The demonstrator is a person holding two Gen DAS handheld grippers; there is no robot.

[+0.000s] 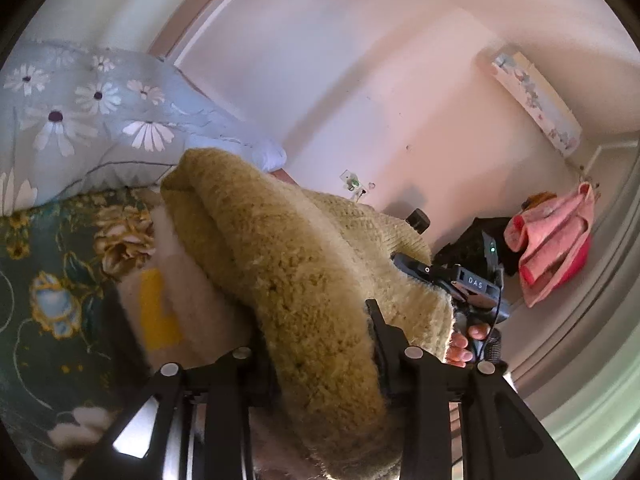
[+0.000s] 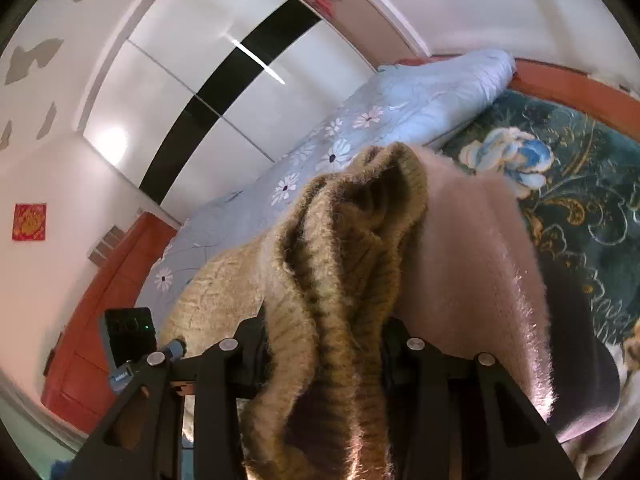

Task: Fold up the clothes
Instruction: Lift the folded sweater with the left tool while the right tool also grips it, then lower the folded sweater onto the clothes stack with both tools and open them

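A fuzzy olive-yellow knit sweater (image 1: pixel 280 248) is bunched and lifted off the bed. My left gripper (image 1: pixel 316 340) is shut on a thick fold of it. In the right wrist view its ribbed edge (image 2: pixel 344 240) runs between the fingers of my right gripper (image 2: pixel 324 336), which is also shut on it. The right gripper (image 1: pixel 416 270) shows at the sweater's far end in the left wrist view, with a hand's fingers (image 1: pixel 464 344) below it. A pale pink fuzzy garment (image 2: pixel 480 248) lies under the sweater, showing a yellow patch (image 1: pixel 160 312).
A dark green floral bedspread (image 1: pixel 40 300) covers the bed. A blue daisy-print quilt (image 2: pixel 400 112) is heaped at its far side. A red-brown bed frame (image 2: pixel 120 280), a white wardrobe (image 2: pixel 200 92), a hanging pink towel (image 1: pixel 552 248) and a wall air conditioner (image 1: pixel 536 96) surround it.
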